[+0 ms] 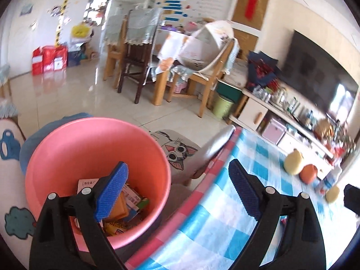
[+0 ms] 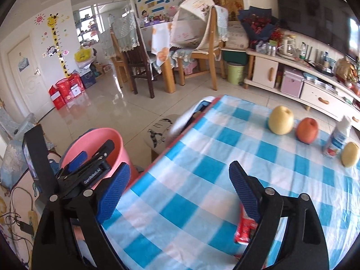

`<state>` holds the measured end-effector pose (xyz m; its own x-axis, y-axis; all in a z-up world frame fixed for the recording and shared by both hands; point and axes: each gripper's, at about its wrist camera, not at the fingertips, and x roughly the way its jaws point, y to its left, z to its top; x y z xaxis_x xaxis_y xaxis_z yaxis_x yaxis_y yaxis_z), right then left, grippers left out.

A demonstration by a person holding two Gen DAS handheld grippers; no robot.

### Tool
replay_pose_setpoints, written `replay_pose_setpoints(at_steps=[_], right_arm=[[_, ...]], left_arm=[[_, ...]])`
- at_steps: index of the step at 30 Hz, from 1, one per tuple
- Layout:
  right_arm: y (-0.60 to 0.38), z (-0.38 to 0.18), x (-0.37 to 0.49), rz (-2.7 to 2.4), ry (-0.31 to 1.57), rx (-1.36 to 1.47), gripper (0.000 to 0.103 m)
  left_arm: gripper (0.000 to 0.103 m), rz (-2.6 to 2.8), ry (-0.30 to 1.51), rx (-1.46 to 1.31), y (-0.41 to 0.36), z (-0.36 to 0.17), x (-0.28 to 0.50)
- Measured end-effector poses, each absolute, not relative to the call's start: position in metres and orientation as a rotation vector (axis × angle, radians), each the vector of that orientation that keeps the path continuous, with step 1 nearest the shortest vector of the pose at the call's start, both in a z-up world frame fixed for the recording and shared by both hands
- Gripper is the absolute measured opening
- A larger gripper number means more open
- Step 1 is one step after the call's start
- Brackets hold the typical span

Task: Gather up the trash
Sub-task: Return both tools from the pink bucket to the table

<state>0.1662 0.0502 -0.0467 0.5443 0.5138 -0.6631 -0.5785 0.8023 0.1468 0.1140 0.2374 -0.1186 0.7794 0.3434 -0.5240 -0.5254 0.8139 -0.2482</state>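
Tongs on both sides stand spread and empty. Left gripper tilts down over the round pink plastic bucket holding packets, beside the blue-checked tablecloth. Right gripper angles over that cloth, a red crinkled wrapper just inside its right finger. Yellow pear, red apple and white bottle sit farther off.

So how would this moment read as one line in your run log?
left gripper: open, over pink bin | right gripper: open, empty | red wrapper: on checked tablecloth
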Motion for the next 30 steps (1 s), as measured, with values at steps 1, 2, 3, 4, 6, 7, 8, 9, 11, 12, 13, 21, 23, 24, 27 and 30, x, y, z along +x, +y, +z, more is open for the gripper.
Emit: replay_pose_setpoints(at_steps=[1, 2, 3, 4, 6, 7, 8, 9, 11, 12, 13, 21, 23, 24, 27, 30], right_arm=[[0.041, -0.046, 0.163, 0.638, 0.751, -0.091, 0.089], [0.031, -0.045, 0.16, 0.623, 0.745, -0.09, 0.09], [0.024, -0.043, 0.158, 0.612, 0.738, -0.09, 0.09], [0.015, -0.042, 0.154, 0.6, 0.727, -0.093, 0.091], [0.0, -0.042, 0.149, 0.574, 0.709, -0.1, 0.091], [-0.008, -0.042, 0.145, 0.562, 0.702, -0.102, 0.091], [-0.015, -0.043, 0.142, 0.552, 0.697, -0.099, 0.092], [-0.022, -0.044, 0.139, 0.542, 0.693, -0.095, 0.092], [-0.037, -0.048, 0.135, 0.522, 0.688, -0.085, 0.092], [-0.043, -0.05, 0.133, 0.515, 0.687, -0.081, 0.092], [-0.049, -0.051, 0.132, 0.509, 0.685, -0.076, 0.092], [-0.085, -0.067, 0.128, 0.464, 0.687, -0.064, 0.092], [-0.092, -0.071, 0.129, 0.46, 0.695, -0.059, 0.092], [-0.095, -0.073, 0.129, 0.457, 0.698, -0.057, 0.092], [-0.103, -0.079, 0.13, 0.459, 0.715, -0.046, 0.092], [-0.109, -0.085, 0.131, 0.455, 0.727, -0.042, 0.092]], left_arm=[[0.092, 0.473, 0.486, -0.378, 0.23, -0.118, 0.117], [0.092, 0.464, 0.492, -0.358, 0.223, -0.118, 0.118], [0.094, 0.456, 0.497, -0.34, 0.218, -0.118, 0.12], [0.095, 0.447, 0.502, -0.323, 0.213, -0.118, 0.121], [0.096, 0.433, 0.515, -0.294, 0.202, -0.118, 0.124], [0.096, 0.426, 0.518, -0.28, 0.197, -0.117, 0.125], [0.096, 0.416, 0.519, -0.267, 0.192, -0.116, 0.127], [0.096, 0.408, 0.521, -0.255, 0.187, -0.116, 0.128], [0.096, 0.394, 0.525, -0.228, 0.177, -0.116, 0.129], [0.096, 0.387, 0.524, -0.215, 0.172, -0.116, 0.13], [0.096, 0.375, 0.523, -0.198, 0.166, -0.116, 0.131], [0.096, 0.325, 0.543, -0.128, 0.133, -0.118, 0.144], [0.096, 0.318, 0.547, -0.106, 0.124, -0.119, 0.147], [0.096, 0.315, 0.549, -0.098, 0.12, -0.119, 0.147], [0.096, 0.297, 0.56, -0.073, 0.109, -0.12, 0.151], [0.096, 0.272, 0.567, -0.054, 0.097, -0.12, 0.155]])
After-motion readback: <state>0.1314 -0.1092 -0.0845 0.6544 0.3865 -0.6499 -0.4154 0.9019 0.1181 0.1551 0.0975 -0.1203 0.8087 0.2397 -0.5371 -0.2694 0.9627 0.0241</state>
